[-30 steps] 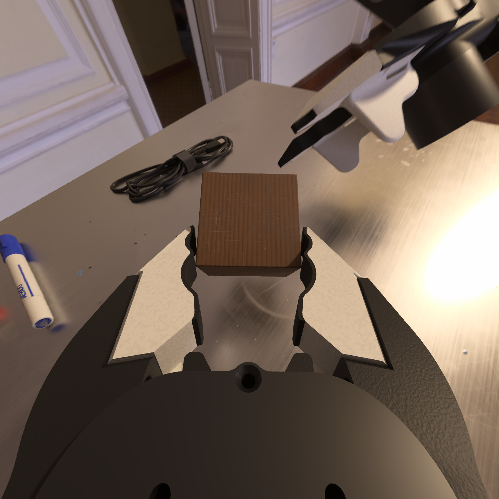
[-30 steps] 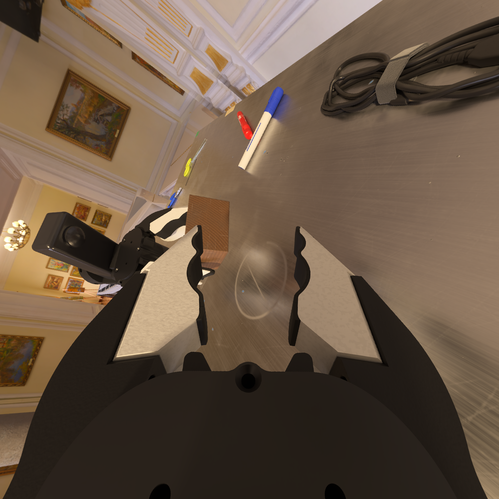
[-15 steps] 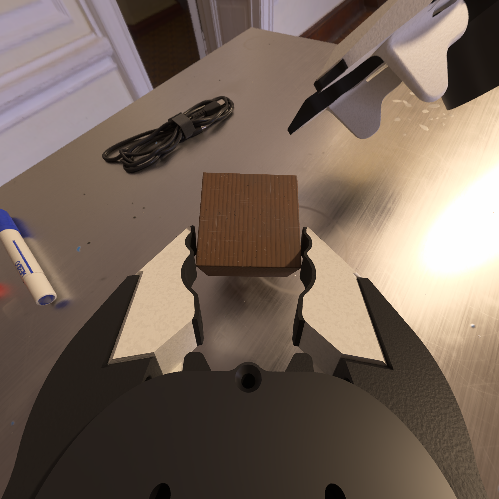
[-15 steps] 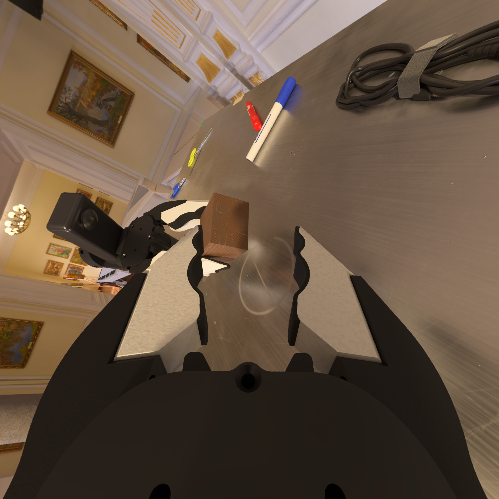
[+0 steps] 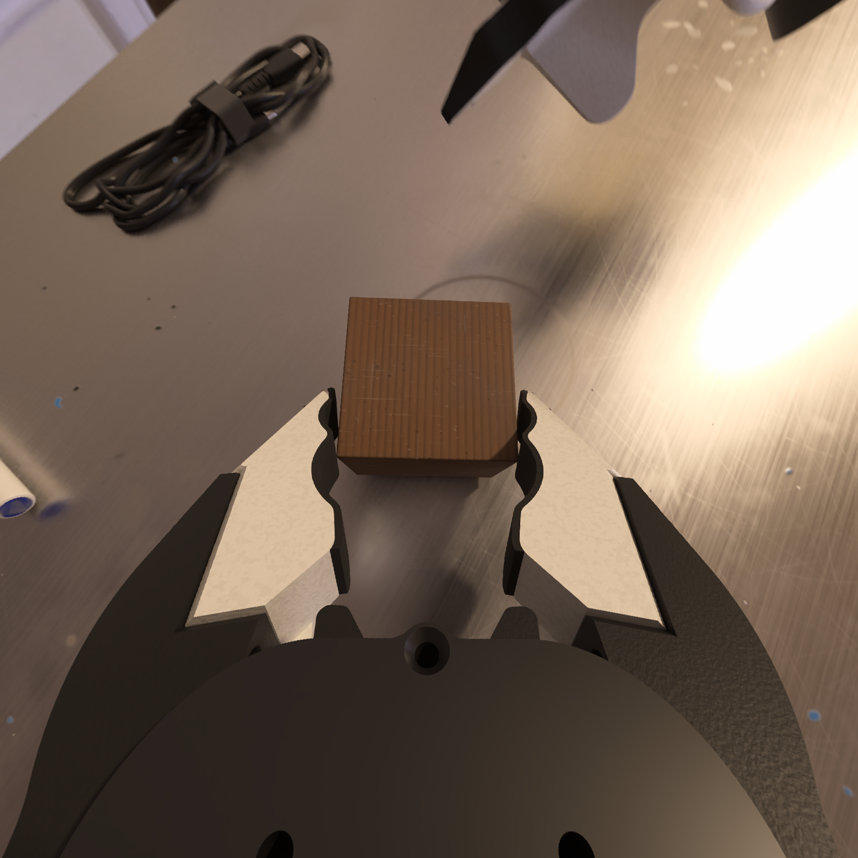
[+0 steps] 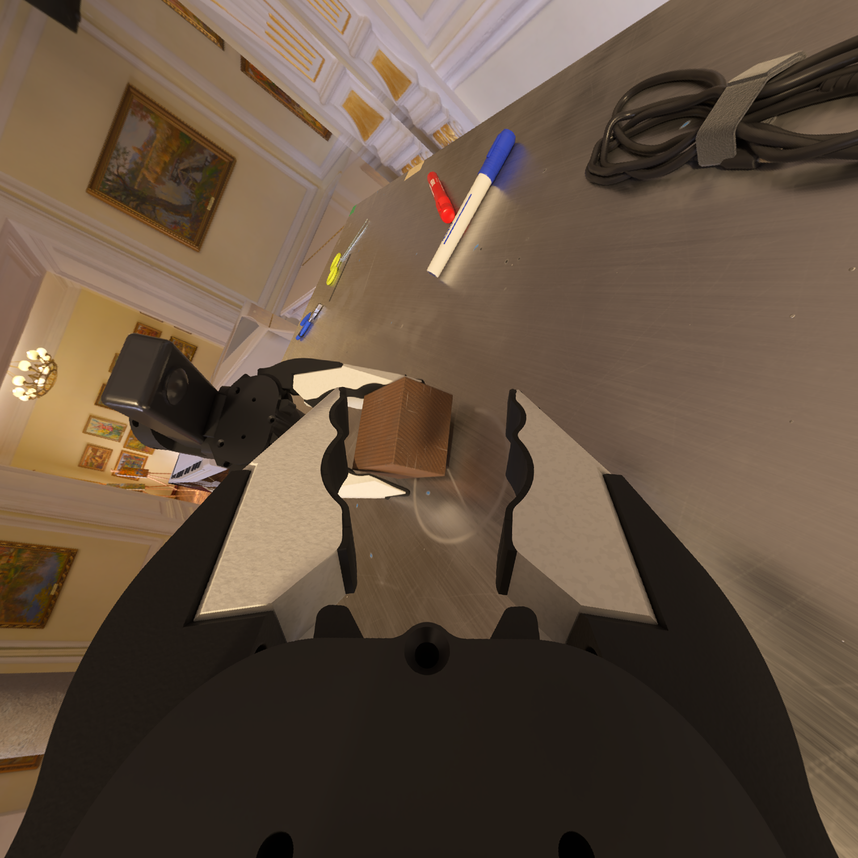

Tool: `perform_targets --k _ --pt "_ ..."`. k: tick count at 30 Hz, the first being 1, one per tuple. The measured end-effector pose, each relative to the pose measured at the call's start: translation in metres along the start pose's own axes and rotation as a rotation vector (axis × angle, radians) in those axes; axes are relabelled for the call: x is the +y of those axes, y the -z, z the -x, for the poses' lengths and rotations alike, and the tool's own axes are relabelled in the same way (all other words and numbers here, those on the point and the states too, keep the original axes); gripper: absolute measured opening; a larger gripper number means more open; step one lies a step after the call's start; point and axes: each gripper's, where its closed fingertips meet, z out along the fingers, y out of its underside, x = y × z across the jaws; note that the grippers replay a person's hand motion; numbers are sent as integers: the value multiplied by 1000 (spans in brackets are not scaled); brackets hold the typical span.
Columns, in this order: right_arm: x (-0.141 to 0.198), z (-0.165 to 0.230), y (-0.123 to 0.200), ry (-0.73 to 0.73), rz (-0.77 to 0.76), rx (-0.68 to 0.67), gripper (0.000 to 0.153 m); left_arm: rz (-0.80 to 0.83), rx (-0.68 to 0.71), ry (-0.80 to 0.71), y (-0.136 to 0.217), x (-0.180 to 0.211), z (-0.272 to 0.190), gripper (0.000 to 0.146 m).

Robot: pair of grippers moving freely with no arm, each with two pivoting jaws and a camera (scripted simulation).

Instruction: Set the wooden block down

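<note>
The wooden block, a brown cube, sits between the fingertips of my left gripper, which is shut on its two sides. The block hangs very low over the metal table; I cannot tell whether it touches. A faint ring mark lies just beyond it. My right gripper is open and empty, above the table and facing the block from the far side. It also shows in the left wrist view at the top right. The left gripper's black body shows behind the block.
A bundled black cable lies at the far left, and shows in the right wrist view. A blue-capped marker, a red pen and yellow-handled scissors lie along the table's far side.
My left gripper has come down and forward with the block, which is now much closer to the table. The right gripper has stayed open.
</note>
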Motion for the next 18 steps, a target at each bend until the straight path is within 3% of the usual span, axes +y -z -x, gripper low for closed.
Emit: perform_targets --k 12,18 --pt "-9 -4 3 23 -57 41 69 49 83 -62 -2 8 -18 78" --pt "-9 3 2 11 -62 -1 71 48 96 -68 -2 8 -21 78"
